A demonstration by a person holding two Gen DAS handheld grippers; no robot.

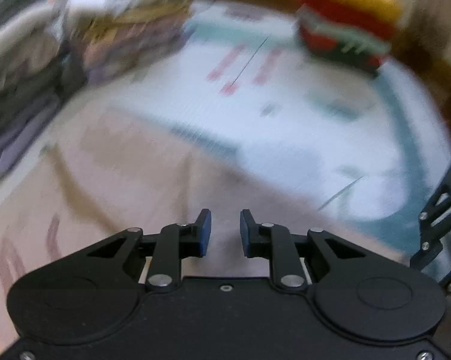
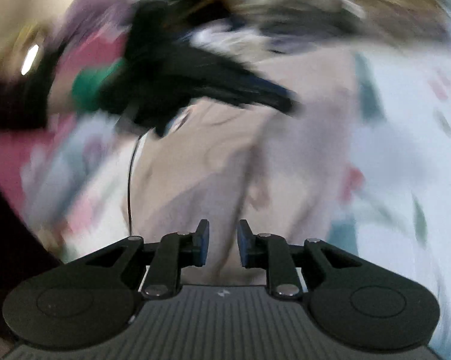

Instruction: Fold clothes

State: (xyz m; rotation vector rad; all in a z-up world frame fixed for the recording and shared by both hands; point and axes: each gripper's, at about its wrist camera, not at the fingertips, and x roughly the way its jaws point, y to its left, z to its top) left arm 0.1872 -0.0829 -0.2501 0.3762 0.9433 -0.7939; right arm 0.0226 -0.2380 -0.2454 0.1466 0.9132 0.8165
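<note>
A: Is there any writing to read?

B: None legible. Both views are smeared with blur; the red marks on the pale printed sheet [image 1: 285, 138] could be pattern or print, and the small pale mark on the right gripper's ribbed body cannot be read.

A: Where is the garment?

B: The pinkish-beige garment [image 1: 141, 180] lies spread on the sheet, directly under and ahead of the left gripper [image 1: 225, 232]. In the right wrist view the same cloth [image 2: 225, 174] runs beneath the right gripper [image 2: 224, 244].

A: And the jaws?

B: On each, the blue pads stand a narrow gap apart, with nothing pinched between them; cloth shows only behind the gap.

A: Anything else?

B: A stack of folded clothes [image 1: 345, 15], red and yellow, sits far across the sheet.
</note>
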